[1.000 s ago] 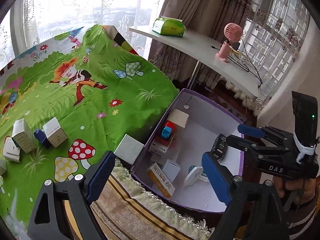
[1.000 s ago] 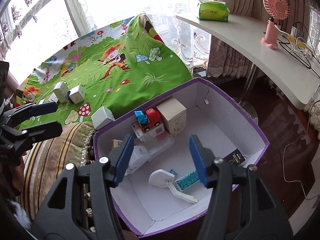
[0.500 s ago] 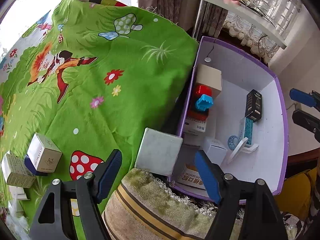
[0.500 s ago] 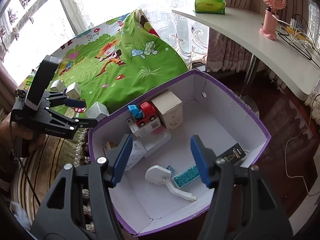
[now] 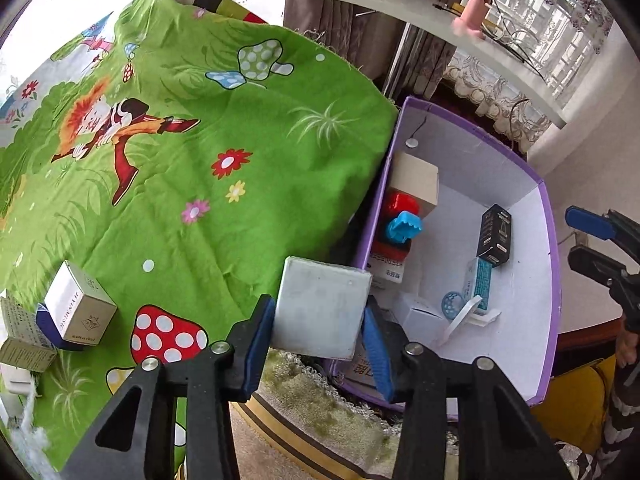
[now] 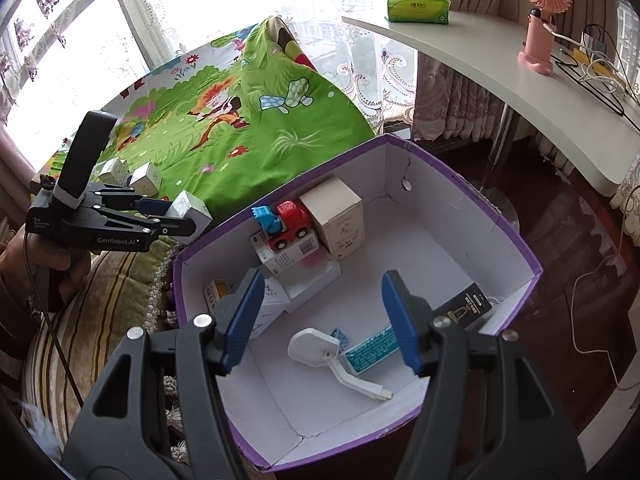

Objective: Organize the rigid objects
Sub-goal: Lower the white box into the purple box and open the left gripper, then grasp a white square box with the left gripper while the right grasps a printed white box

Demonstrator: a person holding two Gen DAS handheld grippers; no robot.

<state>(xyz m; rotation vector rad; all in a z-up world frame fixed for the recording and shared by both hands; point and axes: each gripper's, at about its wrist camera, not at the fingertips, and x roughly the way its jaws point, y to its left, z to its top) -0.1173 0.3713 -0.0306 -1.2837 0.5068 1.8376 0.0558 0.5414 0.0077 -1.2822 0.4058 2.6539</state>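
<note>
The left gripper point(image 5: 318, 334) closes its blue jaws around a pale grey box point(image 5: 322, 312) that sits between them at the edge of the green cartoon sheet point(image 5: 208, 168), just left of the purple-walled storage box point(image 5: 548, 280). Both pads appear to meet the box's sides, though whether the grip is firm yet cannot be told. The right gripper point(image 6: 322, 318) hangs over the storage box with its jaws spread and nothing between them; below it lie a white charger point(image 6: 320, 348) and a teal packet point(image 6: 370, 350). The risk: the jaws catch only the box's near end, so it may pivot or slip once lifted. Just beyond the tongs, the toy truck point(image 5: 402, 216) and stacked cartons crowd the near wall, and a careless drop could topple them.
</note>
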